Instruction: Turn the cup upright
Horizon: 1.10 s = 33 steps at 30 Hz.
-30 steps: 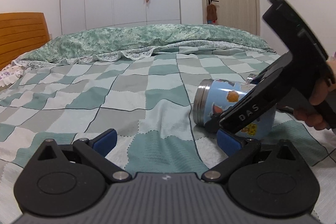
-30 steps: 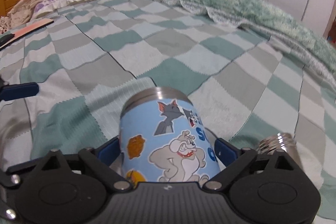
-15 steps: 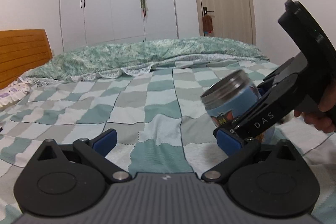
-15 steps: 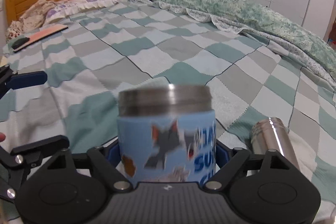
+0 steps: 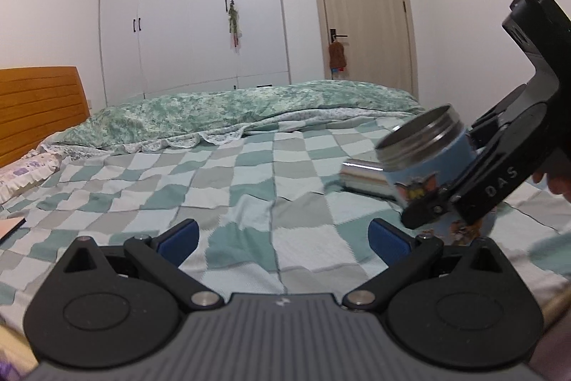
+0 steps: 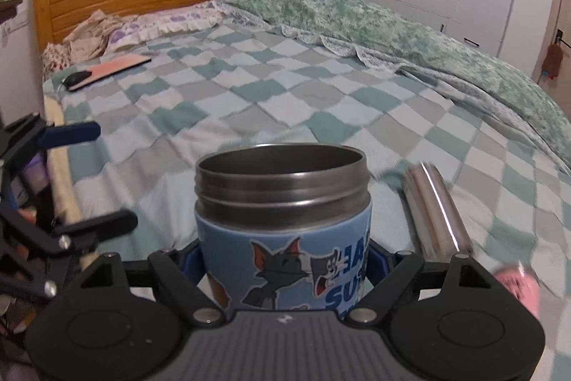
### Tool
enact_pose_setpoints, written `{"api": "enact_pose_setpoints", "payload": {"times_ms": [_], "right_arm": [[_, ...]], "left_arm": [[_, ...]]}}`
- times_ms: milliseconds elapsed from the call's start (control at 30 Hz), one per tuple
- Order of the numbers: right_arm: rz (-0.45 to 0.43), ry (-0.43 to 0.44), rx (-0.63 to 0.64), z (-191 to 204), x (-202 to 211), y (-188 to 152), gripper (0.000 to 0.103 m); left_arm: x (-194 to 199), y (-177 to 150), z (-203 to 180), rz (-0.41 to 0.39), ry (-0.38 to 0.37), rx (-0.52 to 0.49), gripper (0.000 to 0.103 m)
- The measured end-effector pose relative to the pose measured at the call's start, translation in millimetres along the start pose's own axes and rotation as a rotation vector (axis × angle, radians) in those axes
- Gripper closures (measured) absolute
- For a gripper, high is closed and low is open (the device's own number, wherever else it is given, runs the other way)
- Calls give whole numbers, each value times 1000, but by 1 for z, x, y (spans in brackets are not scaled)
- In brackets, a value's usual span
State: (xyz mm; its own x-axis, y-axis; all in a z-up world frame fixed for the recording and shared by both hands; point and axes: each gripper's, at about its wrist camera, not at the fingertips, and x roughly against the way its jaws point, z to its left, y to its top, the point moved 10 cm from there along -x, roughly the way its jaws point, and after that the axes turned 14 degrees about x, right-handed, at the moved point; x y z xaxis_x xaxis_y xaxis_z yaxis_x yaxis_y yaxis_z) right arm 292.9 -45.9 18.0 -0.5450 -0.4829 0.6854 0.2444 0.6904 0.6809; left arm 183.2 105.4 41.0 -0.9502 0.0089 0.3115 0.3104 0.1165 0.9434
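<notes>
The cup point(image 6: 282, 224) is a steel mug in a blue cartoon sleeve. My right gripper point(image 6: 282, 265) is shut on its sleeve and holds it above the bed, mouth up and nearly upright. In the left wrist view the cup point(image 5: 424, 159) is at the right, tilted a little, inside the right gripper's black frame point(image 5: 499, 174). My left gripper point(image 5: 282, 236) is open and empty, low over the checked bedspread point(image 5: 249, 188), left of the cup.
A bare steel cylinder point(image 6: 435, 213) lies on its side on the bedspread right of the cup, also in the left wrist view point(image 5: 364, 172). A pink flat item and a black object point(image 6: 107, 68) lie near the pillows. A green quilt point(image 6: 392, 31) is bunched along the far side.
The right gripper lifted the cup off the bedspread and turned it from lying on its side to mouth up. The left gripper stayed open and tilted upward.
</notes>
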Motion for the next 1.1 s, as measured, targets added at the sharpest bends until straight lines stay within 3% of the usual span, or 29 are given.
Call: {"api": "enact_pose_setpoints", "payload": {"times_ms": [133, 333, 633, 967, 1100], "right_arm": [[79, -8, -28, 5, 7, -37, 19], [179, 22, -94, 3, -36, -72, 19], [184, 20, -114, 1, -77, -63, 19], [202, 111, -457, -9, -79, -67, 19], [202, 73, -478, -5, -79, -67, 19]], "left_arm": [[12, -16, -10, 24, -17, 0, 0], [9, -37, -10, 65, -17, 13, 0], [-4, -45, 2, 90, 10, 37, 0], [-6, -45, 4, 83, -3, 61, 0], [-3, -47, 4, 82, -15, 63, 0]]}}
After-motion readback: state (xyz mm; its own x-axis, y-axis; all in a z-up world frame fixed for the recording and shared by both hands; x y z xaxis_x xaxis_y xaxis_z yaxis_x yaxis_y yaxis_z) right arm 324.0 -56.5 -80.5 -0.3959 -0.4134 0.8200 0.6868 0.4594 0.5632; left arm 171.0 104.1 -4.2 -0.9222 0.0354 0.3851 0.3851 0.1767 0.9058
